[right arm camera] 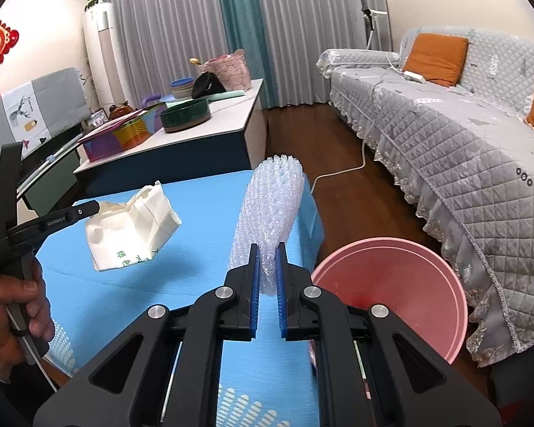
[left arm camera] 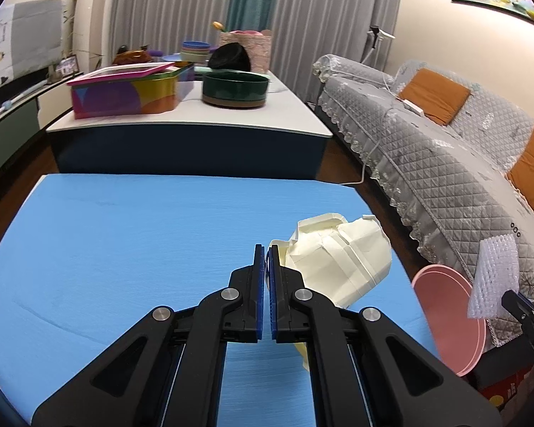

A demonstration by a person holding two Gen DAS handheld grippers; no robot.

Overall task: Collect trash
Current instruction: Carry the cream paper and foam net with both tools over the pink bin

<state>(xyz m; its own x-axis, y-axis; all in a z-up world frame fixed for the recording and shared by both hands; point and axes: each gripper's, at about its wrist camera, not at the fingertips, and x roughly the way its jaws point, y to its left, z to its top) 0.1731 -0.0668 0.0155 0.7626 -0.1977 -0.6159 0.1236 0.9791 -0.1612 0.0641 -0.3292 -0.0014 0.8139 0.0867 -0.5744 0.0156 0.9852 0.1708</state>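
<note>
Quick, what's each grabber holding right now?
Left gripper: closed on the crumpled paper bag.
Right gripper: closed on the white foam net.

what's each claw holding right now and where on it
Left claw pinches the crumpled cream paper bag at its edge. Right claw clamps the white foam net sleeve at its lower end.

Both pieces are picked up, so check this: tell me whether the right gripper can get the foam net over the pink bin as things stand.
Probably yes. The right gripper is shut on the foam net, and the pink bin stands open just beside it past the blue table edge, with nothing between them.
</note>
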